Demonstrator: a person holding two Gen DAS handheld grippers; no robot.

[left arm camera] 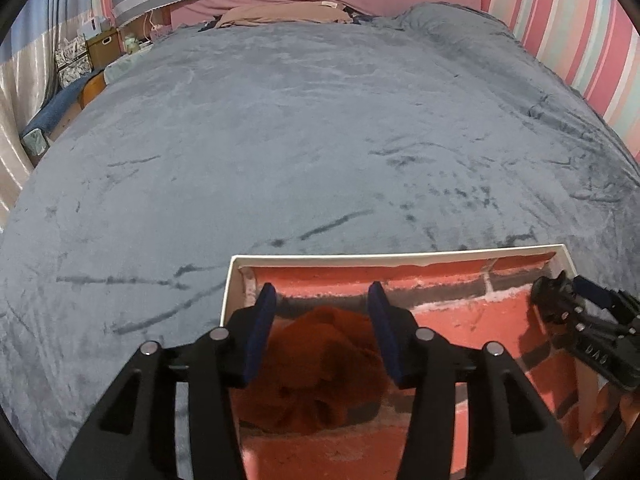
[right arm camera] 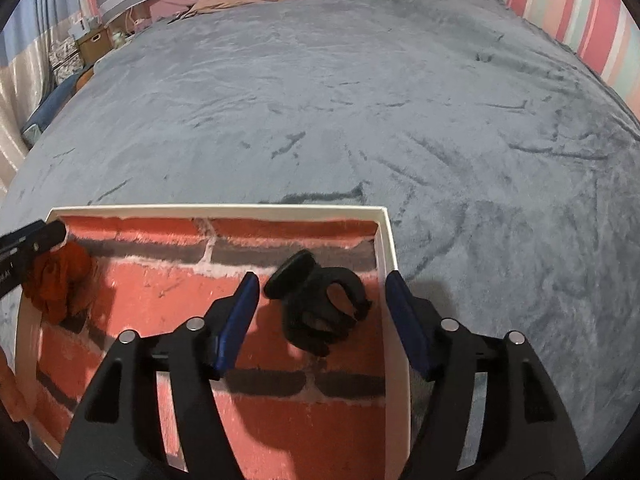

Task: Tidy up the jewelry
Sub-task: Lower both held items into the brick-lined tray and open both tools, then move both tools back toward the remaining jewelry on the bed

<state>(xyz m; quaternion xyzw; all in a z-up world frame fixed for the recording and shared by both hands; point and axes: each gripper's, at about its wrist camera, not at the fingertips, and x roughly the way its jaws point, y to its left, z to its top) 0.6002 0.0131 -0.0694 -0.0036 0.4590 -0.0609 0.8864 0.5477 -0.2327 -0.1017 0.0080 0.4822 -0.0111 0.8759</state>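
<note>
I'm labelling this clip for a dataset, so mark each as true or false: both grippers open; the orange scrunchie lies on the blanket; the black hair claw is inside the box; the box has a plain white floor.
1. Both the left gripper and the right gripper are open. True.
2. The orange scrunchie lies on the grey blanket. False: it lies inside the white-rimmed box.
3. The black hair claw is inside the box. True.
4. The box floor is plain white. False: it shows a red brick pattern.
</note>
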